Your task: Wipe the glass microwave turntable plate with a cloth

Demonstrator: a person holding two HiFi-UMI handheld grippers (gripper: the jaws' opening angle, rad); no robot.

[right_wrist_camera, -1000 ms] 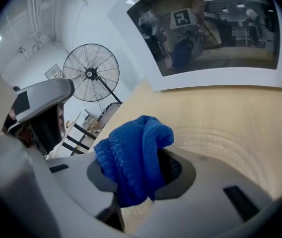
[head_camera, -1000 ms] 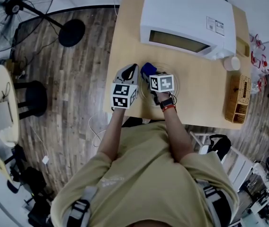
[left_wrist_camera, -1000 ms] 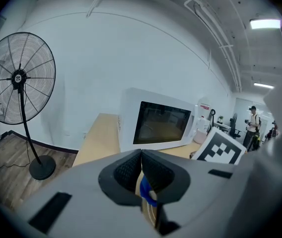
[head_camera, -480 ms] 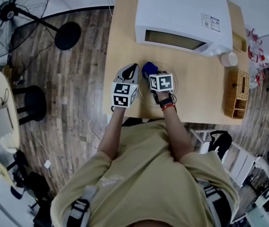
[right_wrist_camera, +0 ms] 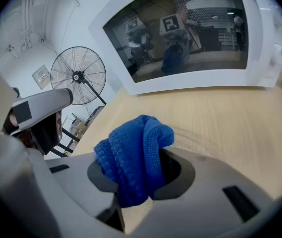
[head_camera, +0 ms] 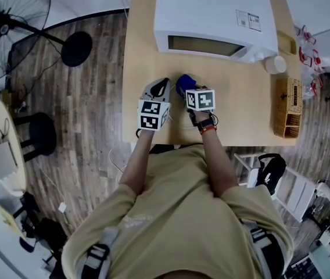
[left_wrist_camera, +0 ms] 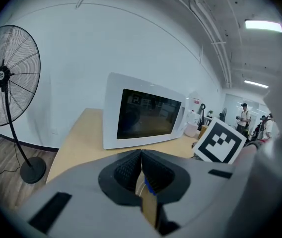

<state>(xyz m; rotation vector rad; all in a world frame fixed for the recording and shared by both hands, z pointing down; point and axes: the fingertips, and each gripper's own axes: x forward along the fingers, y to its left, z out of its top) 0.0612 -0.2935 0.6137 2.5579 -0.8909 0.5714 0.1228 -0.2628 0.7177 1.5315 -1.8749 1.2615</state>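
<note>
My right gripper (right_wrist_camera: 141,157) is shut on a bunched blue cloth (right_wrist_camera: 133,155), which bulges up out of the jaws. Under and ahead of it, faint arcs mark the clear glass turntable plate (right_wrist_camera: 208,133) lying flat on the wooden table (head_camera: 246,115). In the head view the blue cloth (head_camera: 183,85) shows just beyond the right marker cube, and the plate is barely visible. My left gripper (head_camera: 164,83) hovers beside it on the left, pads (left_wrist_camera: 131,170) pressed together with nothing clearly held.
A white microwave (head_camera: 211,16) with its door closed stands at the table's far edge. A white cup (head_camera: 275,64) and a wicker basket (head_camera: 289,114) sit at the right. A pedestal fan (head_camera: 8,22) and a black stool (head_camera: 40,133) stand on the floor to the left.
The table and microwave have slid leftward in the head view while both grippers hold their pose, so they sit slightly further right over the table. The cloth stays gripped.
</note>
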